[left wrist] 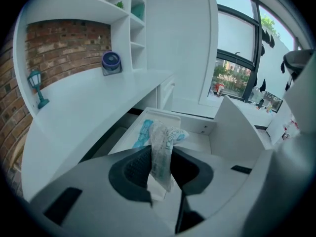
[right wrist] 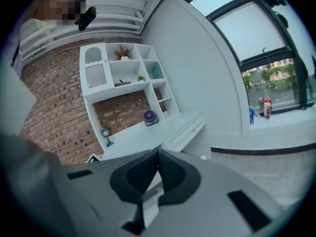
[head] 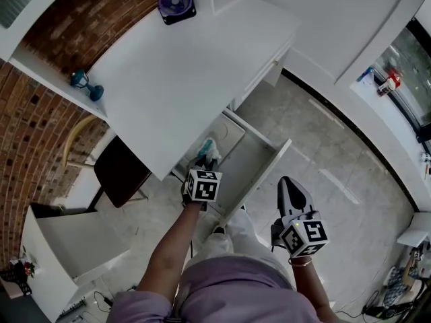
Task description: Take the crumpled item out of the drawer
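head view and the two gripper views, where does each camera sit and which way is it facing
Head view: on the person's head, steeply down at desk and open drawer; forearms, left claw, right claw show.
Left gripper view: on left claw, toward drawer; jaws grip crumpled wrapper.
Right gripper view: on right claw, shut, toward shelves.
Gripper views share the purple fan.

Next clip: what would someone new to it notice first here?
The left gripper pinches a crumpled plastic wrapper over the open drawer under the white desk. The right gripper hangs shut and empty over the floor beside it; a purple fan sits at the desk's back.
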{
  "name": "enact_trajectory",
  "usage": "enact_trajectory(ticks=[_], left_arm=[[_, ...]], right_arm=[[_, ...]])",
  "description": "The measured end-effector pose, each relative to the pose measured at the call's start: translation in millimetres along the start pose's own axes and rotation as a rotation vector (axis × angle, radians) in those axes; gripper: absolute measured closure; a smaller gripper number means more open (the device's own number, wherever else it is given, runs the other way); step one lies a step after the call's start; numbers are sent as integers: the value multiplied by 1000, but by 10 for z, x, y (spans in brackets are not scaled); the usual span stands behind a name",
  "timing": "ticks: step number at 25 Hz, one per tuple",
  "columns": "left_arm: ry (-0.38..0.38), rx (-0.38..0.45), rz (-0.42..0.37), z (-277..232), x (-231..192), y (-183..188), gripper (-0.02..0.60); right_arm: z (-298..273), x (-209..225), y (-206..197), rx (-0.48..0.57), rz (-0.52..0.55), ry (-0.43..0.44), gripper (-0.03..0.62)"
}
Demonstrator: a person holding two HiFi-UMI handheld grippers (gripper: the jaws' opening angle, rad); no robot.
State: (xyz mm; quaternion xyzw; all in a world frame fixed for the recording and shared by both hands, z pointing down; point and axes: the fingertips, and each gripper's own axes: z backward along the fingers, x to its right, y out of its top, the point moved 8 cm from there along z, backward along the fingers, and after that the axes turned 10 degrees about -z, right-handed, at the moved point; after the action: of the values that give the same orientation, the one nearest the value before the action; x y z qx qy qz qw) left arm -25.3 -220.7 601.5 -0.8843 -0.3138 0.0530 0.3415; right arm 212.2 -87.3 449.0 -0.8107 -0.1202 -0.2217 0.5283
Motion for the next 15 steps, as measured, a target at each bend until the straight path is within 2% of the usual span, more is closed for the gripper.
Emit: enact_trajectory(ticks=[5, 15], left_arm=[[-4, 62, 19, 267, 0, 62, 488], [-1, 167, 8, 706, -35, 181, 489]], right_arm=[[26, -107, -9, 11, 5, 28, 591], [29, -292, -13, 20, 24, 79, 591]])
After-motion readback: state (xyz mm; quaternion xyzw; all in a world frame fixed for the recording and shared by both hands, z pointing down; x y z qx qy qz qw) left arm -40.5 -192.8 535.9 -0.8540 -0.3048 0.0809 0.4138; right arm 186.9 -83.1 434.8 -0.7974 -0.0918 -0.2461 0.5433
